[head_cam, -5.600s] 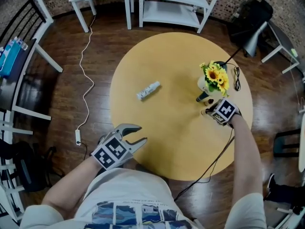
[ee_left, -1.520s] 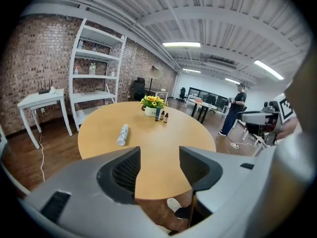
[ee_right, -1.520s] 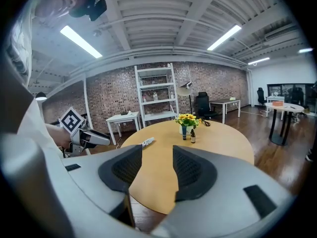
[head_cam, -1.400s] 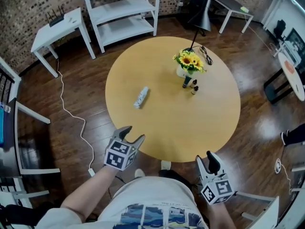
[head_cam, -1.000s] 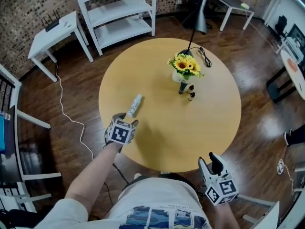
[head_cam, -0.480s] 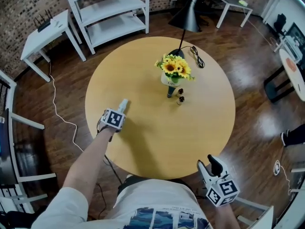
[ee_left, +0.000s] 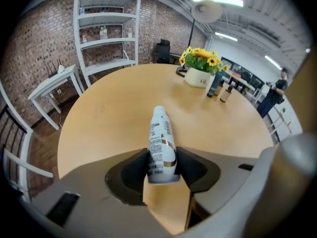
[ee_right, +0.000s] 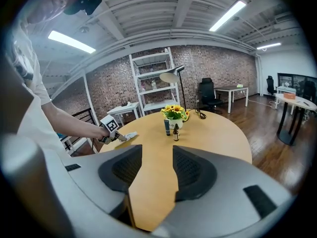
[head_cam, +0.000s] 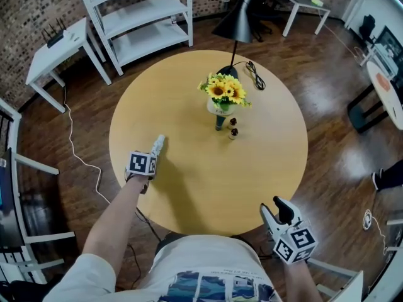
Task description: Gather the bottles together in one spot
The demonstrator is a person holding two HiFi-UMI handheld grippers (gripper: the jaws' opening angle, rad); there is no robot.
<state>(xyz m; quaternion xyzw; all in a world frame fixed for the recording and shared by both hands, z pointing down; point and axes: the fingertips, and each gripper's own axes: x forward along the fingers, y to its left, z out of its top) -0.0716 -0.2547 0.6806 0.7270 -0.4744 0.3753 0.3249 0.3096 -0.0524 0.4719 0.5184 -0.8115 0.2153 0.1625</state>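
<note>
A white bottle (head_cam: 158, 145) lies on its side at the left of the round wooden table (head_cam: 252, 168). My left gripper (head_cam: 152, 154) points down at it, and its jaws have just been closing. In the left gripper view the bottle's base (ee_left: 158, 148) sits between the two pads, which touch it on both sides; the left gripper (ee_left: 162, 165) is shut on it. A tall dark bottle (head_cam: 219, 122) and small brown bottles (head_cam: 233, 133) stand by the sunflower vase (head_cam: 221, 96). My right gripper (head_cam: 274, 209) hangs open off the table's near edge, nothing between its pads (ee_right: 124, 170).
A black lamp (head_cam: 233, 24) and its coiled cable (head_cam: 255, 77) stand behind the vase. Past the table are a white shelf unit (head_cam: 135, 17) and a white side table (head_cam: 53, 52). A white cord (head_cam: 79, 150) runs over the dark floor at the left.
My left gripper went from the table's near edge out to the white bottle, came down over its base and closed on it. The right gripper stayed near the front edge.
</note>
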